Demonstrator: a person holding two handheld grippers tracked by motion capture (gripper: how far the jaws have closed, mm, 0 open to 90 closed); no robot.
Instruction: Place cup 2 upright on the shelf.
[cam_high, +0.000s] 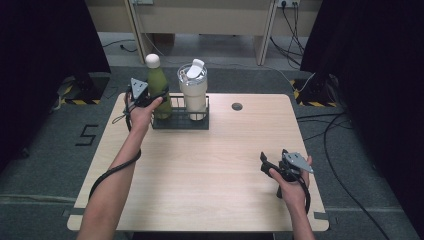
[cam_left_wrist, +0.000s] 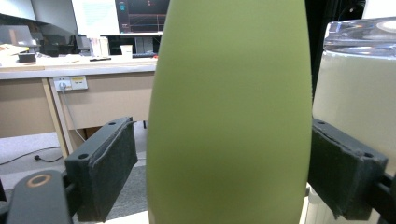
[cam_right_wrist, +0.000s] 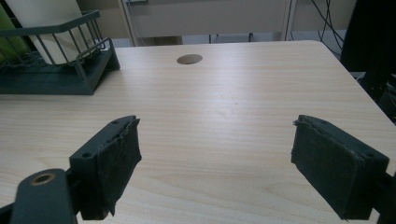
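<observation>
The green bottle (cam_high: 158, 86) stands in the dark wire rack (cam_high: 181, 121) at the counter's (cam_high: 210, 165) far-left edge, beside a cream tumbler (cam_high: 194, 92). The left claw (cam_high: 161, 98) straddles the bottle — pads (cam_left_wrist: 109, 172) apart, not pressing. The right claw (cam_high: 265, 166) rests near the right edge — wide open, nothing between.

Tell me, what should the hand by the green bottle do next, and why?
Probably pull the left gripper straight back from the green bottle. The bottle stands upright in the dark wire rack beside the cream tumbler. In the left gripper view there is a gap between the left pad and the bottle, so the grip looks let go. Backing out straight should avoid tipping it.
</observation>
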